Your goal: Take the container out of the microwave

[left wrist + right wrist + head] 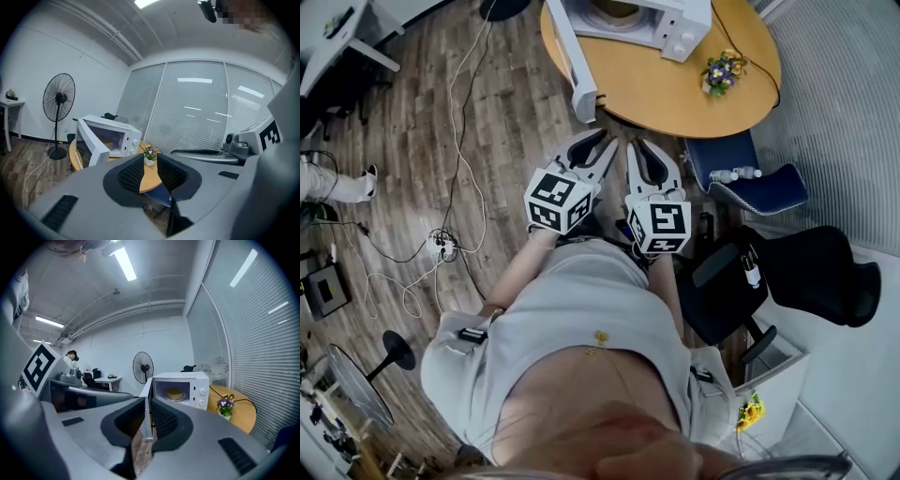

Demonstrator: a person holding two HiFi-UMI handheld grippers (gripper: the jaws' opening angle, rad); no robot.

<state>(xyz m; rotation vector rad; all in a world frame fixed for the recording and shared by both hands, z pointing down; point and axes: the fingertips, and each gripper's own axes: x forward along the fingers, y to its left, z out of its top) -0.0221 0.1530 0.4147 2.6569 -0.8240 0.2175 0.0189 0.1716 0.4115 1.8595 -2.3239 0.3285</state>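
Short of the round desk (pixel 675 94), left claw (pixel 150 174) and right claw (pixel 146 420) both released, empty.
Side by side above plank floor (pixel 394 141) strewn with cables (pixel 461 141). Container (pixel 174 393) inside the microwave (pixel 675 23) toward the desk's far edge, door (pixel 572 56) swung wide along the left edge. Flowerpot (pixel 722 73) by the right edge; blue chair (pixel 750 183) below it; blinds (pixel 197 112) behind.

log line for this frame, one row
phase: pre-reach | microwave: door open | container: inside, untouched | left gripper: open, empty | right gripper: open, empty
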